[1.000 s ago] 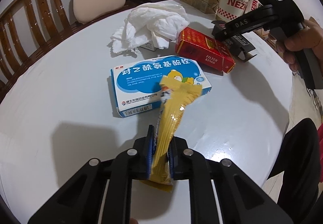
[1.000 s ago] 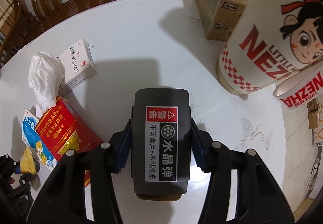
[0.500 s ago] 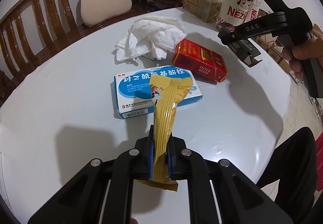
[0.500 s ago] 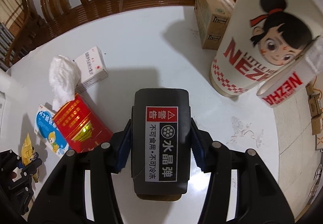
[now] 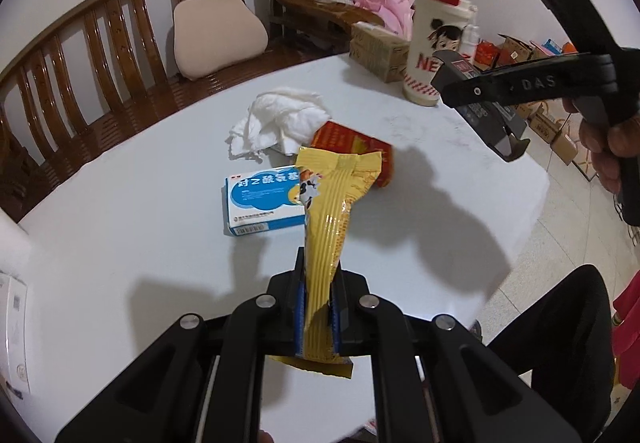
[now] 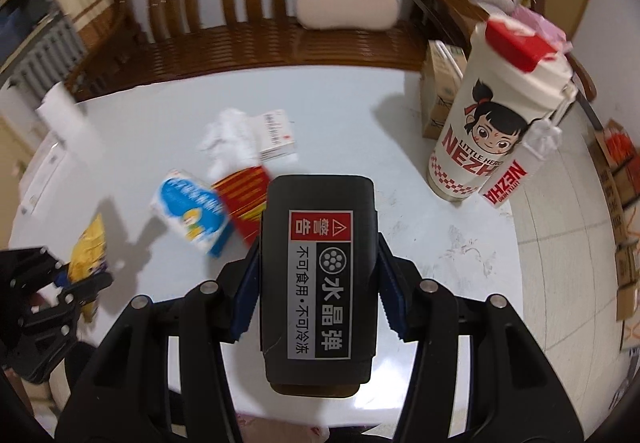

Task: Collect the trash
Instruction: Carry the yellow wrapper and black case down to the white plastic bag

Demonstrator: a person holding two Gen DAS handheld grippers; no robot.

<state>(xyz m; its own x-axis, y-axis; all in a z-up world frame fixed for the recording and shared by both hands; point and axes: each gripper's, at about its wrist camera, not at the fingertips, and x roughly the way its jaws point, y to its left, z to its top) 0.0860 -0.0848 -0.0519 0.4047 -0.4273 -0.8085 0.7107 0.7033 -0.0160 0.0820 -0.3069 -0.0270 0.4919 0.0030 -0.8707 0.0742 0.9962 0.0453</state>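
Even indoor light from overhead, fairly bright. Hard dark shadows on white table (image 5: pixel 120 203) toward 6 and 4 o'clock. Glare on wooden bench slats (image 5: pixel 120 27). Right wrist view motion-blurred at 9 o'clock; fisheye bending, black corners.

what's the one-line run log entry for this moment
left gripper: shut on yellow wrapper | right gripper: shut on black box | both clear of table

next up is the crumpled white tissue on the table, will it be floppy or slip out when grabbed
Crumpled white tissue: probably very floppy and light, since it lies in loose soft folds. It would likely squash flat between the pads rather than slip, so a pinch on a thick fold seems safest. It partly drapes over the small white box, so lifting may nudge or drag that box.
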